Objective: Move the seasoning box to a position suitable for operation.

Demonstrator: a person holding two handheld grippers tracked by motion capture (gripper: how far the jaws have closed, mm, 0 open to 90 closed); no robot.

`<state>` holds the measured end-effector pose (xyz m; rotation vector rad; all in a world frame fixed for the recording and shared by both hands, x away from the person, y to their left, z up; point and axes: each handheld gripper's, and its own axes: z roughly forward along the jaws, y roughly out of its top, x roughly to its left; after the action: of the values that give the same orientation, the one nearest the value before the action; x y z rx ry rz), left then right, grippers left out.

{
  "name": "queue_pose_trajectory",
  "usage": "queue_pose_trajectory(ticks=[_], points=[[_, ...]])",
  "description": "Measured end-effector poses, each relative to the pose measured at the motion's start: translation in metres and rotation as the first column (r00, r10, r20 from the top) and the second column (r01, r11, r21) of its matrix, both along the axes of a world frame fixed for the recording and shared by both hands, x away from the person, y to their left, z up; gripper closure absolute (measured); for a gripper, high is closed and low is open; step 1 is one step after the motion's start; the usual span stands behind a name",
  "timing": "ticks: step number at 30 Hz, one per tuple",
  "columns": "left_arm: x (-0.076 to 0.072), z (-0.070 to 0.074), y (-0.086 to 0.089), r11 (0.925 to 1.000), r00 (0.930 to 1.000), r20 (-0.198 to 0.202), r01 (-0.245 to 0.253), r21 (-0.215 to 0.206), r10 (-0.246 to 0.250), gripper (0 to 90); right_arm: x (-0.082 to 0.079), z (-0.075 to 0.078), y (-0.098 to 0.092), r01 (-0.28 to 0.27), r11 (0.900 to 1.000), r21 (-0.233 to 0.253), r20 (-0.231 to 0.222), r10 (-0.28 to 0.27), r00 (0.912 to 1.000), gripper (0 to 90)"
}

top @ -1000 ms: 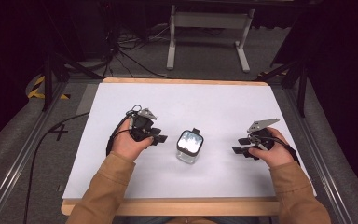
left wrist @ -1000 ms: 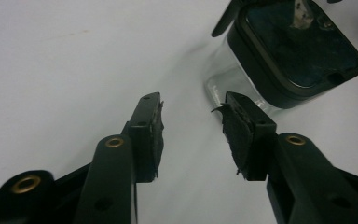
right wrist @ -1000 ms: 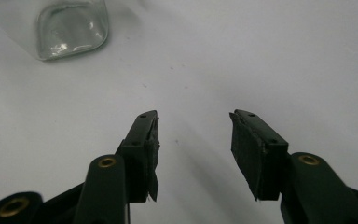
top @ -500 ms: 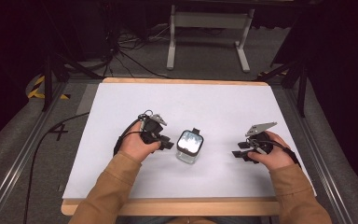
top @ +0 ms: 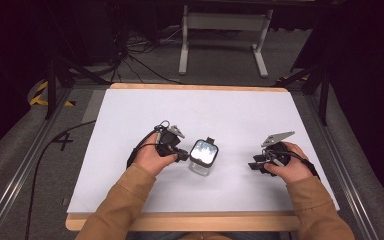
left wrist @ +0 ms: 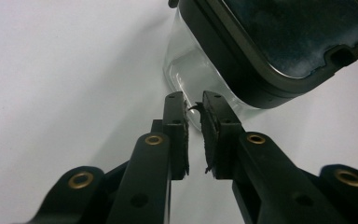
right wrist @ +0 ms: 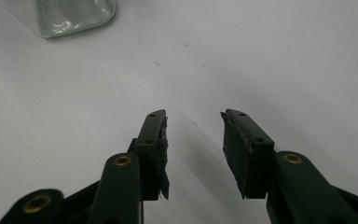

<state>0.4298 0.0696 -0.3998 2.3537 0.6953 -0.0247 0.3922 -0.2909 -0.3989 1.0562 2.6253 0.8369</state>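
left hand-held gripper (top: 184, 155) | moved right, now just beside glass container (top: 203, 156) | jaws nearly closed

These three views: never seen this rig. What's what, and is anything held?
No robot arm: a person holds a two-jaw gripper in each hand. The high view looks down on a white table. The other two come from cameras riding on each gripper, looking along its black jaws. A clear jar with a dark lid stands mid-table. The left gripper is at the jar's side, jaws nearly closed with a thin gap. The right gripper sits apart, jaws open. Nothing is held.
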Motion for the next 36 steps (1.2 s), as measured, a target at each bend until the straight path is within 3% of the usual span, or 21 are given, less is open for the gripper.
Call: queue_pose_trajectory(ticks=[4, 6, 10, 20, 25, 29, 32, 33, 36], points=[[-0.001, -0.002, -0.003, 0.9990, 0.9984, -0.041, 0.039, -0.022, -0.040, 78.7, 0.000, -0.001, 0.001, -0.001, 1.000, 0.005, -0.002, 0.001, 1.0000, 57.9], [-0.003, -0.005, -0.007, 0.9979, 0.9977, -0.041, 0.052, -0.038, -0.054, 78.6, 0.000, -0.001, 0.003, -0.003, 1.000, 0.004, -0.004, 0.003, 1.0000, 57.8], [-0.006, -0.004, -0.013, 0.9966, 0.9959, -0.041, 0.079, -0.024, -0.080, 77.9, 0.000, -0.002, 0.004, -0.009, 1.000, 0.004, -0.005, 0.009, 0.9999, 57.7], [-0.007, -0.003, -0.015, 0.9964, 0.9952, -0.051, 0.082, -0.019, -0.083, 75.7, 0.000, -0.002, 0.005, -0.016, 1.000, 0.006, -0.011, 0.016, 0.9998, 56.8], [-0.008, 0.005, -0.011, 0.9976, 0.9975, -0.034, 0.060, -0.033, -0.062, 75.6, -0.001, -0.002, 0.004, -0.014, 1.000, 0.004, -0.013, 0.014, 0.9998, 59.4], [-0.009, 0.018, -0.002, 0.9956, 0.9993, -0.004, 0.036, -0.086, -0.037, 75.3, 0.000, -0.002, 0.004, -0.017, 1.000, 0.006, -0.010, 0.017, 0.9998, 59.9], [-0.010, 0.028, 0.003, 0.9889, 0.9996, 0.021, 0.023, -0.146, -0.020, 75.2, 0.000, -0.003, 0.003, -0.014, 1.000, 0.007, -0.011, 0.015, 0.9998, 59.9], [-0.010, 0.028, 0.003, 0.9889, 0.9996, 0.021, 0.023, -0.146, -0.020, 75.1, 0.000, -0.003, 0.003, -0.014, 1.000, 0.007, -0.011, 0.015, 0.9998, 59.9], [-0.012, 0.038, 0.005, 0.9748, 0.9981, 0.061, 0.021, -0.222, -0.008, 73.5, -0.002, -0.004, 0.002, -0.006, 1.000, 0.004, -0.013, 0.006, 0.9999, 59.5]])
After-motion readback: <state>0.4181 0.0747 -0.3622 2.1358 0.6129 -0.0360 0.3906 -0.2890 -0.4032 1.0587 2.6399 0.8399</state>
